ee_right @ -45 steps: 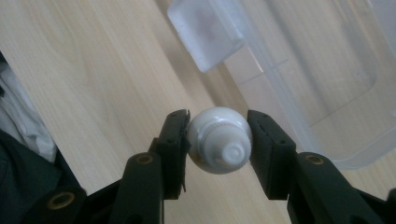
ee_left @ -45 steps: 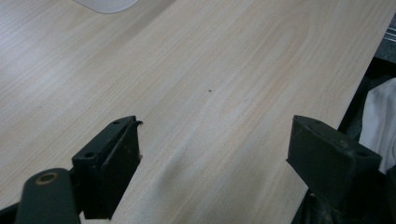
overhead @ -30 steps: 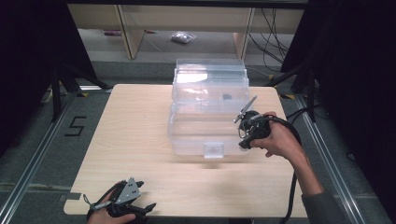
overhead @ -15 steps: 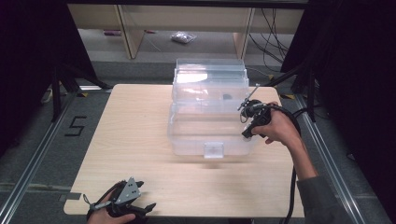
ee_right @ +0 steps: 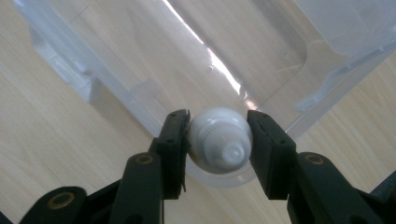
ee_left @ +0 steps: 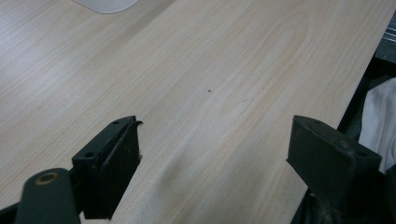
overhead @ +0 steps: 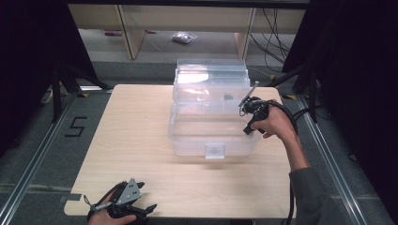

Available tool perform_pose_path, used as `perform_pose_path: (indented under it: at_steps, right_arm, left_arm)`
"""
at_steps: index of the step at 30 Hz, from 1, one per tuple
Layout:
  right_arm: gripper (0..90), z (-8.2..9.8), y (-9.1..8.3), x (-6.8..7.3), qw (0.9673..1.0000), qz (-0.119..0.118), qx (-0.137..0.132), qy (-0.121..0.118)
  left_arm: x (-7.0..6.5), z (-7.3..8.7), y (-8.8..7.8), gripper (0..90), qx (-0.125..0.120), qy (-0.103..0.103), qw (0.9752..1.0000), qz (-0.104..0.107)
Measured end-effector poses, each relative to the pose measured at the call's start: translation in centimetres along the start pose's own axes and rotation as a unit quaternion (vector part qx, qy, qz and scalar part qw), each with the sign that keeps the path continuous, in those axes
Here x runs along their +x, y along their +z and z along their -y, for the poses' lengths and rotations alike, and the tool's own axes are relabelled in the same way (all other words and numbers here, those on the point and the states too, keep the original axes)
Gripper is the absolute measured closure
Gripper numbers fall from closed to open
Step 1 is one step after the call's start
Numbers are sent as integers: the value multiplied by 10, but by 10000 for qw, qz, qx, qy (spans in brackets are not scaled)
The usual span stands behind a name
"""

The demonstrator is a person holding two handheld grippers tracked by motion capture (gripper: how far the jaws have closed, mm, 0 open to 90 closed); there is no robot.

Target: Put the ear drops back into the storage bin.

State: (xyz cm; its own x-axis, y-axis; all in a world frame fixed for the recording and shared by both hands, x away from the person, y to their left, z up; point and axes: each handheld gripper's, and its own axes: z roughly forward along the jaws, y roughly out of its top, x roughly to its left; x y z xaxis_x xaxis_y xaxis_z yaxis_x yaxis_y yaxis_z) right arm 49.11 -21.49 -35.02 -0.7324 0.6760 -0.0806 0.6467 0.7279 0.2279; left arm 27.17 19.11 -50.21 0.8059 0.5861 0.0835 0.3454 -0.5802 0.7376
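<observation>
right claw [ee_right: 218,140] pinching white capped object [ee_right: 220,142] above clear plastic bin [overhead: 211,117], left claw [ee_left: 212,154] spread over wooden table [ee_left: 187,70]

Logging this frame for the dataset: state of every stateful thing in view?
Clear plastic storage box: lid open, tipped back; nothing visible in the tub.
Small white round-capped object: clamped between the right gripper's jaws, over the box rim.
Right gripper: shut on the white object.
Left gripper: open, jaws wide apart, nothing between them, low over the light wooden table.
</observation>
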Motion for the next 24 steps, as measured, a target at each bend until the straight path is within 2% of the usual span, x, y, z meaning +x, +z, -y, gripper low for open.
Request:
perform_pose_path:
  at_steps: [4,5,8,11,12,16,17,18,19,22,23,24]
  right_arm:
    - [602,-5,10,-4,10000,-43,69,25]
    - [602,-7,15,-5,9998,-40,149,94]
    - [602,-10,19,-7,9997,-11,237,58]
    - [602,-15,26,-8,9991,-94,322,248]
    - [602,-16,30,-9,9992,-84,327,219]
    - [602,-20,40,-11,9980,-126,501,361]
    - [602,-21,41,-11,9972,-180,614,390]
    - [602,-20,44,-13,9972,-149,627,385]
    - [602,-21,46,-14,9976,-59,609,316]
    - [602,-23,48,-13,9960,-41,754,468]
    - [602,-22,53,-16,9971,8,731,225]
    - [602,-23,54,-16,9968,-16,759,248]
  left_arm:
    - [0,0,0,164,0,3,10000,2]
    - [0,0,0,164,1,3,10000,1]
    - [0,0,0,164,2,9,10000,1]
    - [1,0,0,164,30,7,10000,4]
    - [0,0,0,164,34,-51,10000,2]
    - [0,0,0,164,38,-40,10000,-13]
    - [0,0,0,164,37,-48,10000,-7]
    - [1,0,0,164,40,36,10000,10]
    - [1,0,0,164,45,37,10000,6]
    - [1,0,0,164,30,23,10000,24]
    - [0,0,0,164,-6,-23,10000,44]
    - [1,0,0,164,46,40,10000,-15]
